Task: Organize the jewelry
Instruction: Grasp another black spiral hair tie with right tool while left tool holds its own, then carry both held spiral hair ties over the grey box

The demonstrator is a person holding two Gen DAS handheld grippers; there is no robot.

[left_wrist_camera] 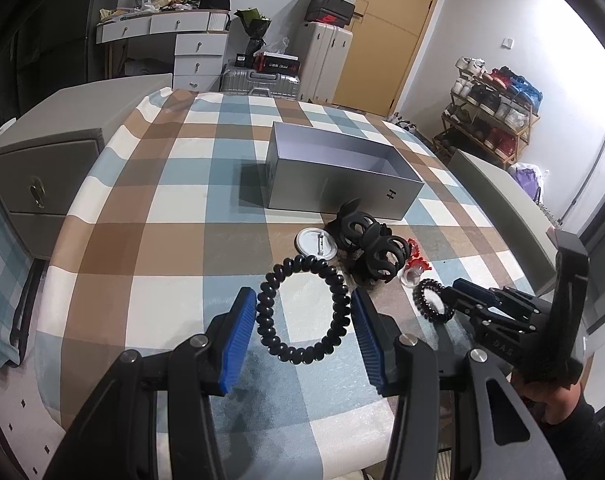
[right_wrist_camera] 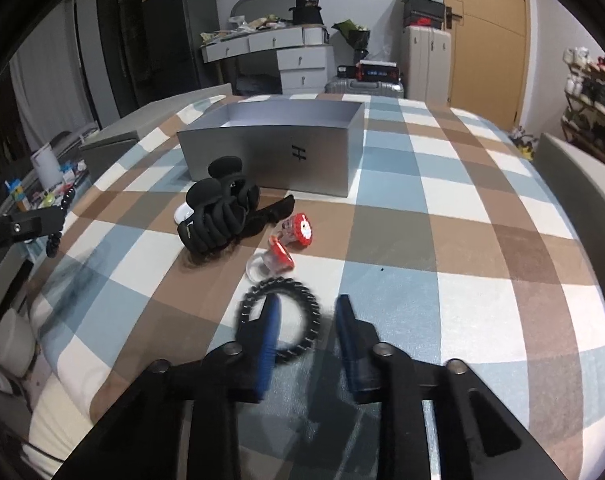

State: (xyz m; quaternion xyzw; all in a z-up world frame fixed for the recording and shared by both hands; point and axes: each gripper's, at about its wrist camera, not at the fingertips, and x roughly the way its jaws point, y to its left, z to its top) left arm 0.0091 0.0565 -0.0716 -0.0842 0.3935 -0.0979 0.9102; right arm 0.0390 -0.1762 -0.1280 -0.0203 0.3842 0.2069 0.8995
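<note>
The left gripper (left_wrist_camera: 304, 316) sits spread around the big coil hair tie (left_wrist_camera: 302, 312), which lies flat between its blue pads without clearly touching either. The right gripper (right_wrist_camera: 306, 320) is also spread; one finger pokes inside the small coil hair tie (right_wrist_camera: 278, 316), the other just outside its rim, so closing would likely pinch that rim. The open gray box (left_wrist_camera: 342, 168) lies straight ahead of both grippers, long axis crosswise, beyond the pile. Counted: two coil ties, two black claw clips (left_wrist_camera: 366, 244), two red-topped rings (right_wrist_camera: 290, 240), one round pin badge (left_wrist_camera: 316, 242).
</note>
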